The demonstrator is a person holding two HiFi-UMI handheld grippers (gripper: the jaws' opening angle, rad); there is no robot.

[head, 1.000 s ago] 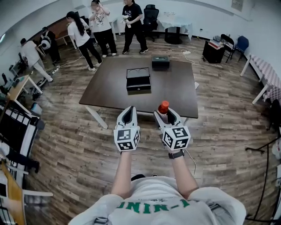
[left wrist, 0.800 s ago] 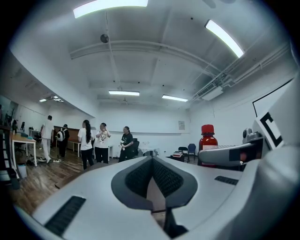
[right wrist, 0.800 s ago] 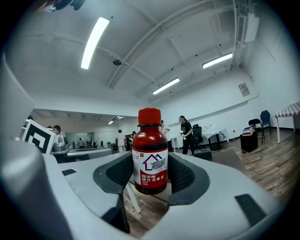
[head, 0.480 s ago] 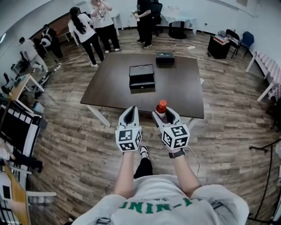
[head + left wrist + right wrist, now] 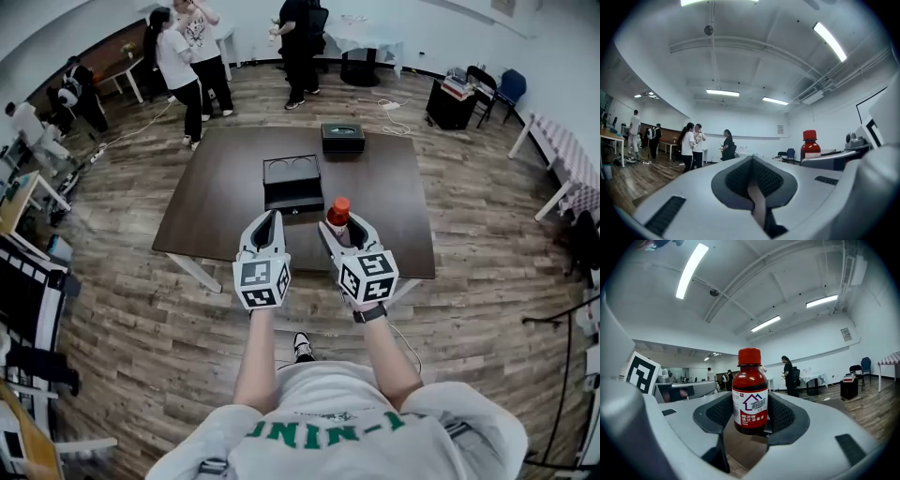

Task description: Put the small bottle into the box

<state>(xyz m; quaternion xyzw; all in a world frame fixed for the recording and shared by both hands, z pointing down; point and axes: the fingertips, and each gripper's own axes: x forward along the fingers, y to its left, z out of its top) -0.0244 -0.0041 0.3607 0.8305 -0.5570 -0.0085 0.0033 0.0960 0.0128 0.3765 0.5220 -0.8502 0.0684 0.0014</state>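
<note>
- Only the head view shows the box (image 5: 292, 183) on the table (image 5: 403, 230). It lies at 11 o'clock from the bottle (image 5: 337, 214), well apart.
- In that view the right gripper (image 5: 343, 227) carries the bottle upright.
- The right gripper view shows the grip itself: both pads clamp the bottle's lower body, with the red cap and label above them.
- The left gripper (image 5: 263, 228) has its jaws drawn together with nothing between them. Its own view shows the bottle at 3 o'clock.

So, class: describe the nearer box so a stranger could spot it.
Find the dark brown table mid-room. Two black boxes sit on it; the nearer box is larger and open, unlike the smaller box by the far edge.
</note>
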